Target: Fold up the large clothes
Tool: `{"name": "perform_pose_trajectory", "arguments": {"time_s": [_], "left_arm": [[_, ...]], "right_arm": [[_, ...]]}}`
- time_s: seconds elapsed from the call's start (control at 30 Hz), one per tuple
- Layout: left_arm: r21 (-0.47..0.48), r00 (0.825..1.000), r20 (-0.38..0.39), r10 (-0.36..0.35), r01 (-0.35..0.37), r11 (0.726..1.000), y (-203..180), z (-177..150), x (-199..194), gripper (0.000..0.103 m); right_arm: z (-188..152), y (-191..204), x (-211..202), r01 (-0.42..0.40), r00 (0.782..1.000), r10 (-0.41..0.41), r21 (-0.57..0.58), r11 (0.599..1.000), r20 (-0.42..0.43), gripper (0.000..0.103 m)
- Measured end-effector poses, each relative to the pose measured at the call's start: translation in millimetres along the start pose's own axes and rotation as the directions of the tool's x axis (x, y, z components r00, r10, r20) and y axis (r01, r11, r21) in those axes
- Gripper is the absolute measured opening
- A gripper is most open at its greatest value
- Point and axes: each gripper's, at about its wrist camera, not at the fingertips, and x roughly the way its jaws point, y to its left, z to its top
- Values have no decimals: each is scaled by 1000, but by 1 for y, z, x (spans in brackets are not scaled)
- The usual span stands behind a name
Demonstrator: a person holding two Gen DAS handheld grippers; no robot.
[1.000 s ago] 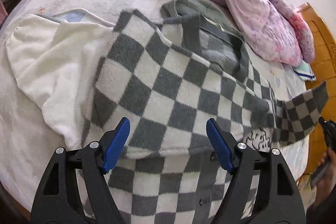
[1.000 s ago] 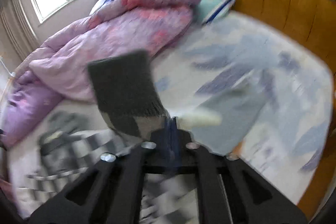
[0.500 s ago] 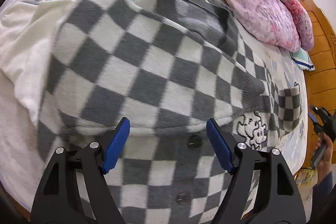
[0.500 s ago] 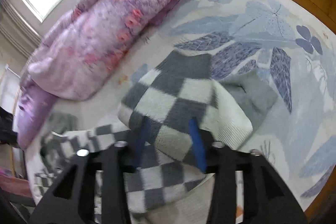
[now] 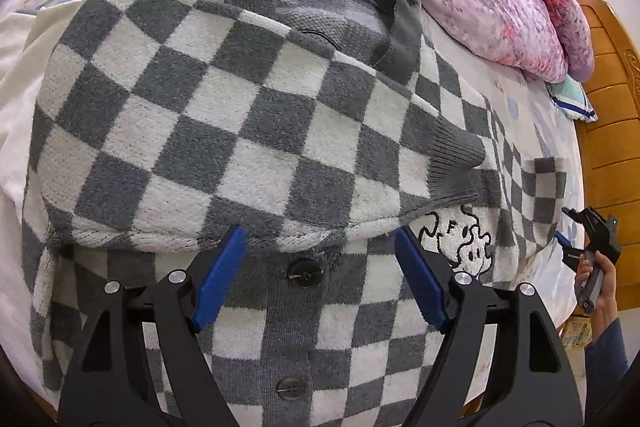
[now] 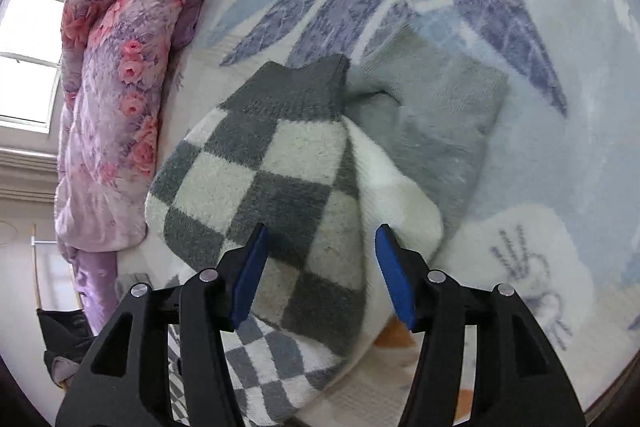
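Grey-and-white checked knit cardigan [image 5: 248, 131] lies on the bed, one sleeve folded across its front. Right gripper [image 6: 318, 269], a second ago clamped on the other sleeve's cuff [image 6: 288, 95], now gapes wide, sleeve dropped; left gripper [image 5: 320, 279] stays wide, empty. Sleeve folding nearly done.
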Motion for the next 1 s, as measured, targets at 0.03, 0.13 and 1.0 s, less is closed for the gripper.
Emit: {"name": "perform_pose_trajectory", "arguments": {"time_s": [0.03,0.13,1.0], "left_arm": [[0,1000,-1,4,-4,1000,0,1,0,77],[-8,1000,0,-2,2,1000,0,4,2,77],[-184,981,176,82,-50,982,151,45,-86,81]], "right_arm": [[1,1,3,-12,1000,12,7,1000,-1,53],[6,1,11,6,1000,-6,18,1000,-8,53],[-418,342,30,-354,931,277,-780,517,-238,9]]}}
